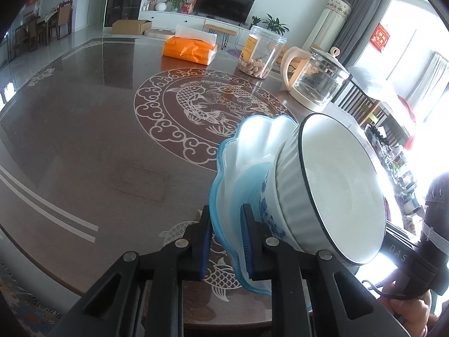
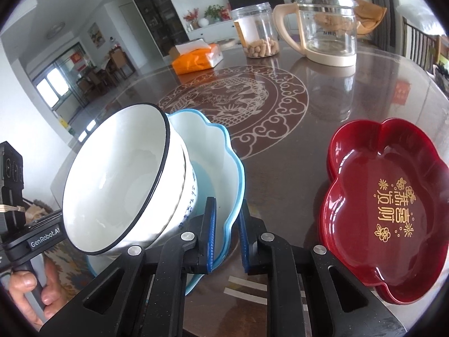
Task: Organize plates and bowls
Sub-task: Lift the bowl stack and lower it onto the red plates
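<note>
A light blue scalloped plate is lifted off the brown table and tilted, with stacked white bowls nested in it. My left gripper is shut on the plate's rim on one side. On the opposite side my right gripper is shut on the rim of the blue plate. The top bowl is white with a dark rim; under it sits a bowl with blue print. A red flower-shaped plate with gold characters lies on the table to the right.
At the table's far side stand a glass kettle with a cream handle, a clear jar of peanuts and an orange tissue pack. A person's hand grips the other gripper's handle at the lower left.
</note>
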Motion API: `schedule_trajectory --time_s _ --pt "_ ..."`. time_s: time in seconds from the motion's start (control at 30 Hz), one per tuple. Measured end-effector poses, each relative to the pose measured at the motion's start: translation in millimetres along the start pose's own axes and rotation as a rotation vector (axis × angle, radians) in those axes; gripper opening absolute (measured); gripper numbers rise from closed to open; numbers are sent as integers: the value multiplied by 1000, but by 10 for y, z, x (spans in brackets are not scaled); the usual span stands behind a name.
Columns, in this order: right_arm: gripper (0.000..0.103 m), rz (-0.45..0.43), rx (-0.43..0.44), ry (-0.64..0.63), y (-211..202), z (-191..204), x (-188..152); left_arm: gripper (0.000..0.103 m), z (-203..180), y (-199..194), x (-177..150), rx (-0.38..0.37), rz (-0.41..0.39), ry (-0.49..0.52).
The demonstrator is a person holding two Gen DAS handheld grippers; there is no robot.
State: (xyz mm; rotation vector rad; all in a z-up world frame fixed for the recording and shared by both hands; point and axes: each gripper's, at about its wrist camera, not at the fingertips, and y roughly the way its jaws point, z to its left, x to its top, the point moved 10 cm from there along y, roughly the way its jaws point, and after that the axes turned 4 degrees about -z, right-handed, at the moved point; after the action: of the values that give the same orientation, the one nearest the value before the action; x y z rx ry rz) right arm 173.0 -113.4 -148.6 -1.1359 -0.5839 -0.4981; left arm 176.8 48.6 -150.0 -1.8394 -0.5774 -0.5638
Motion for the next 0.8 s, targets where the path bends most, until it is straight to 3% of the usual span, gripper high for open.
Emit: schedule_trajectory --time_s 0.37,0.6,0.8 --pt "18 -56 -73 96 -703 -572 325 17 -1010 33 218 -104 37 66" --pt "18 -75 -156 165 -982 -1185 447 17 -1691 340 281 -161 78 116" --pt "18 -53 -210 229 -986 -1686 363 17 -2015 667 116 -167 140 141"
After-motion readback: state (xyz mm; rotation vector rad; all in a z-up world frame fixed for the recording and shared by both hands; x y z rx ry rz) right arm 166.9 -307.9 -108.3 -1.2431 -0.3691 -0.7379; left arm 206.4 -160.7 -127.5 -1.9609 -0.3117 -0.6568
